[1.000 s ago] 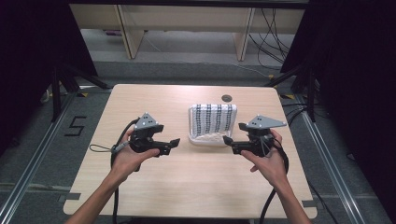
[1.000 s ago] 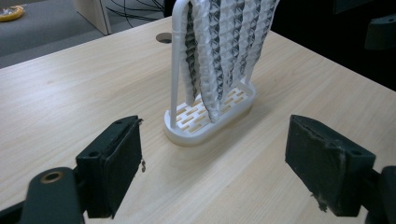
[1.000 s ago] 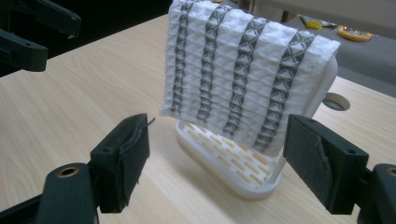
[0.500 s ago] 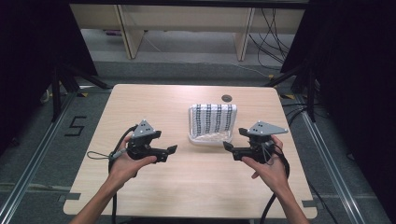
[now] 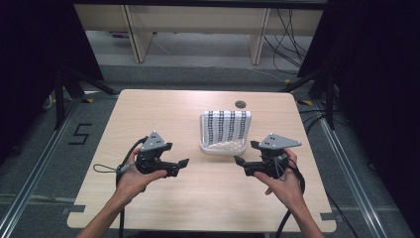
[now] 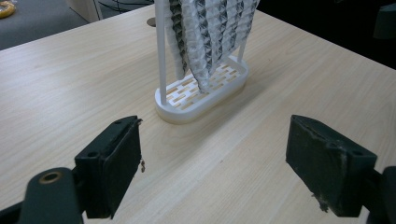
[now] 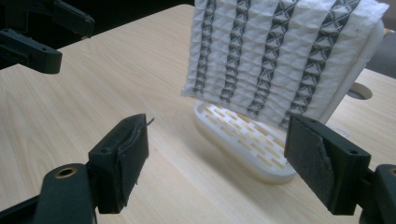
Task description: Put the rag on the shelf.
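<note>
I have both tongs out over the surface (image 5: 163, 106) with the white rack (image 5: 224, 145) as my mark, and the patterned cloth (image 5: 225, 125) hangs on it, draped over the top rail with its lower edge just above the slotted base. My left tongs (image 5: 184, 162) sit to the left of the rack and nearer to me, jaws spread wide with nothing between them. My right tongs (image 5: 237, 160) are just off the rack's near right corner, also spread wide and empty.

Compared with a second ago, my left hand has drawn back toward me and away from the rack, while my right has barely shifted and remains the closer of the two. I read that as squaring up rather than reaching: neither pair touches the cloth or the rack yet.

In the left gripper view the rack stands ahead between my jaws, seen end on. In the right gripper view the cloth's broad face (image 7: 280, 56) is close ahead, so I judge the right side better placed to take a hanging edge first.
</note>
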`<state>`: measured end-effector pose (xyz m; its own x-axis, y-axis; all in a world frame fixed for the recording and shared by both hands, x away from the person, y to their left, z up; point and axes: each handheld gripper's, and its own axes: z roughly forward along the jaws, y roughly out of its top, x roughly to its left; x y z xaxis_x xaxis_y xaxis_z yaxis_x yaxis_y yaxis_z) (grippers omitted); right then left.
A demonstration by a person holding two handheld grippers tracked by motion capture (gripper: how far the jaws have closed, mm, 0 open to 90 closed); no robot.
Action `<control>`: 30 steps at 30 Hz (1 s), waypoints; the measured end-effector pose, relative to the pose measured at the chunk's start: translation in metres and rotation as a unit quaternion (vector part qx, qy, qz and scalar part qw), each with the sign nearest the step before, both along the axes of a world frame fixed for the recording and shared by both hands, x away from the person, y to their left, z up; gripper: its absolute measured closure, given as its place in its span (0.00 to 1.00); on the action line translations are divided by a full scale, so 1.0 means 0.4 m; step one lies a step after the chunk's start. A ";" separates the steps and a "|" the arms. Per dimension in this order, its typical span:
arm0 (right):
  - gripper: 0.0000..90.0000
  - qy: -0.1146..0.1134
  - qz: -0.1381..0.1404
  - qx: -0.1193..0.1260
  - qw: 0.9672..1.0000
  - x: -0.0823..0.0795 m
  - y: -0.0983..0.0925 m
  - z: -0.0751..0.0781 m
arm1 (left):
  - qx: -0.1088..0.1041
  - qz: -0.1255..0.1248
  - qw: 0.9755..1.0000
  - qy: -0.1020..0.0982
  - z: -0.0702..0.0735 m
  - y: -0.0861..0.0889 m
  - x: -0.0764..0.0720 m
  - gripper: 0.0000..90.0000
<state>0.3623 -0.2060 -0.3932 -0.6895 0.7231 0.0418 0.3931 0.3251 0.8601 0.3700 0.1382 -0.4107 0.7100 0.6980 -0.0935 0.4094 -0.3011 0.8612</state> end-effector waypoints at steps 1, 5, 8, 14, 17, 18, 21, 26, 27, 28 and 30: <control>0.25 -0.006 0.003 -0.007 1.000 0.002 -0.004 -0.001 | 0.001 -0.001 1.000 -0.002 -0.001 0.001 -0.002 0.20; 0.25 -0.002 0.002 -0.008 1.000 -0.007 -0.004 -0.008 | 0.003 -0.006 1.000 0.000 -0.003 0.006 -0.013 0.19; 0.23 0.012 0.000 -0.001 1.000 -0.018 -0.003 -0.016 | 0.004 -0.006 1.000 -0.001 -0.006 0.011 -0.023 0.19; 0.19 0.012 -0.002 0.005 1.000 -0.029 -0.010 -0.031 | 0.006 -0.007 1.000 0.000 -0.018 0.021 -0.041 0.19; 0.19 0.011 0.001 0.010 1.000 -0.036 -0.010 -0.040 | 0.011 -0.007 1.000 0.005 -0.027 0.023 -0.048 0.19; 0.19 0.010 0.004 0.003 1.000 -0.037 -0.013 -0.042 | 0.009 -0.009 1.000 0.007 -0.031 0.023 -0.050 0.19; 0.19 0.014 0.011 0.003 1.000 -0.042 -0.013 -0.053 | 0.010 -0.008 1.000 0.005 -0.038 0.023 -0.052 0.19; 0.19 0.030 0.004 0.007 1.000 -0.061 -0.013 -0.067 | 0.010 -0.013 1.000 0.007 -0.053 0.029 -0.062 0.19; 0.19 0.019 0.007 0.003 1.000 -0.059 -0.017 -0.071 | 0.010 -0.008 1.000 0.005 -0.057 0.028 -0.064 0.19; 0.19 0.028 0.009 0.007 1.000 -0.064 -0.017 -0.075 | 0.015 -0.011 1.000 0.007 -0.060 0.032 -0.064 0.19; 0.19 0.021 0.007 0.006 1.000 -0.065 -0.019 -0.080 | 0.024 -0.014 1.000 0.009 -0.063 0.036 -0.064 0.19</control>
<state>0.3363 -0.2137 -0.4251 -0.6963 0.7133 0.0793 0.4250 0.3208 0.8464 0.3442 0.1528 -0.4359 0.7279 0.6817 -0.0736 0.4157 -0.3535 0.8380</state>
